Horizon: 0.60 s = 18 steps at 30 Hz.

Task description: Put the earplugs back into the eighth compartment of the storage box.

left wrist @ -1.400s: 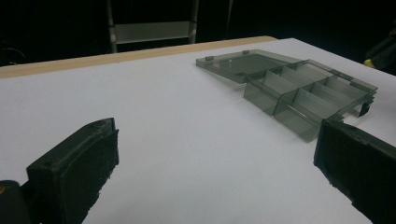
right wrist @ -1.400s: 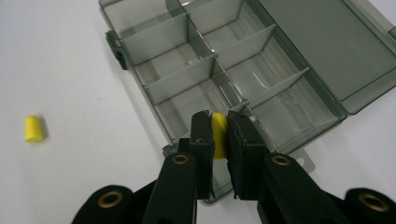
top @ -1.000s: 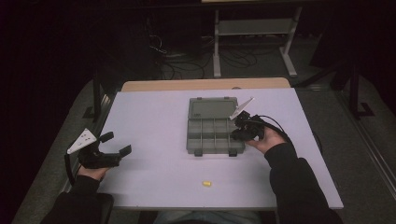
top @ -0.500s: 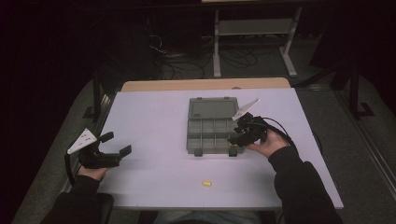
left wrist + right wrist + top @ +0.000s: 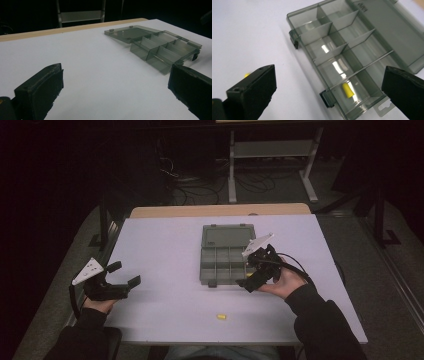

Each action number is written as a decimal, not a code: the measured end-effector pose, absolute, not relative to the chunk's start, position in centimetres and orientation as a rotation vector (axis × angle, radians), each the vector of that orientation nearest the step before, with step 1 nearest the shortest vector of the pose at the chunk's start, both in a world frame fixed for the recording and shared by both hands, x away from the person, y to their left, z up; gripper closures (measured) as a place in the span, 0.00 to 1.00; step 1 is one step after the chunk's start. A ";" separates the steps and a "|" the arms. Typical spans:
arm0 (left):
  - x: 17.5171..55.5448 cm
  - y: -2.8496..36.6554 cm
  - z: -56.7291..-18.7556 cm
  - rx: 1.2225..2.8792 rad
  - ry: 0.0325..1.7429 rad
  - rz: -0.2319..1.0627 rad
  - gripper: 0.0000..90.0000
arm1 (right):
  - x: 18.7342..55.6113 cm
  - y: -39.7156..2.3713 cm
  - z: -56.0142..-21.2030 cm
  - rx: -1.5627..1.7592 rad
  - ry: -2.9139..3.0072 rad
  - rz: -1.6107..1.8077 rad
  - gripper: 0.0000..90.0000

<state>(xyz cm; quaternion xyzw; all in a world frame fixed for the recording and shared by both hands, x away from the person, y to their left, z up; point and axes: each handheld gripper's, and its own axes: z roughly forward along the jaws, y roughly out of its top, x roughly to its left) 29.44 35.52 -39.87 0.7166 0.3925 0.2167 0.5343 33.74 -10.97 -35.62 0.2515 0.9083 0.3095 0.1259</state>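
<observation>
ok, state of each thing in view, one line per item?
compartment box: open, lid laid flat on the table behind it
yellow piece in box: lying loose in a compartment next to a front latch
yellow piece on table: loose, near the front edge, untouched
right gripper: jaws just opened, nothing between them
left gripper: open, empty, away from the box

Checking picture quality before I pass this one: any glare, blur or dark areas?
High view: table lit, surroundings nearly black. Right gripper view: bright glare streaks on the organizer box, near jaws soft. Left gripper view: jaws blurred, box sharp enough.
</observation>
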 end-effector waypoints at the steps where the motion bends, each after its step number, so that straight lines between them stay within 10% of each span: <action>1: 29.4 35.5 -39.9 1.707 0.935 0.516 0.00 | 33.5 -10.8 -35.6 0.722 2.647 0.907 0.00; 18: 29.5 35.5 -39.9 1.710 0.932 0.515 0.00 | 31.8 -8.5 -37.3 0.614 2.781 0.984 0.00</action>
